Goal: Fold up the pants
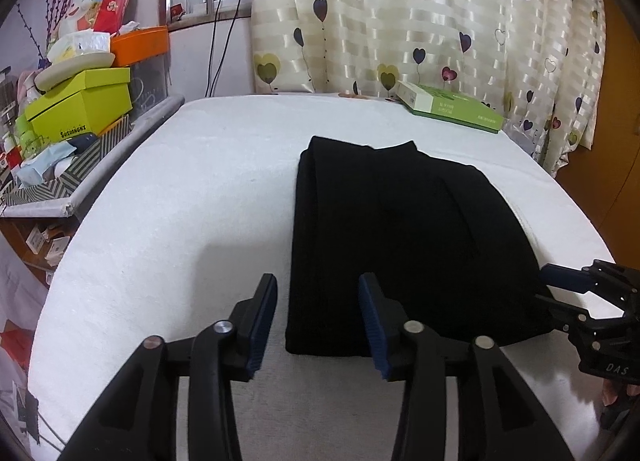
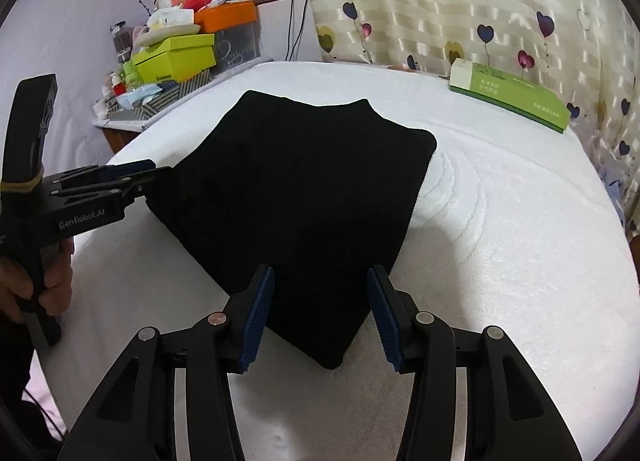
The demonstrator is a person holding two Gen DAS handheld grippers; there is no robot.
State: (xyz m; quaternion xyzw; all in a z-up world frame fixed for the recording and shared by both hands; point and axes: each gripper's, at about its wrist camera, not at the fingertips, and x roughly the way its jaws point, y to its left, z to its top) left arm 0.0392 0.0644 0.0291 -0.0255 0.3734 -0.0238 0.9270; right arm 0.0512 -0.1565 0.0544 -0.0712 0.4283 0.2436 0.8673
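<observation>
Black pants (image 1: pixel 400 245) lie folded into a thick rectangle on the white cover (image 1: pixel 192 197) of the bed. My left gripper (image 1: pixel 318 321) is open at the bundle's near left corner, one finger on either side of that edge. My right gripper (image 2: pixel 320 317) is open too, and the pants' (image 2: pixel 304 197) near corner sits between its blue pads (image 2: pixel 256 317). The right gripper (image 1: pixel 556 291) also shows at the bundle's right edge. A hand holds the left gripper (image 2: pixel 158 175) against the pants' left side.
A flat green box (image 1: pixel 452 107) lies at the far right of the bed by the heart-patterned curtain (image 1: pixel 400 13). Stacked boxes (image 1: pixel 80 105) and clutter crowd a side table on the left. White cover (image 2: pixel 500 229) stretches right of the pants.
</observation>
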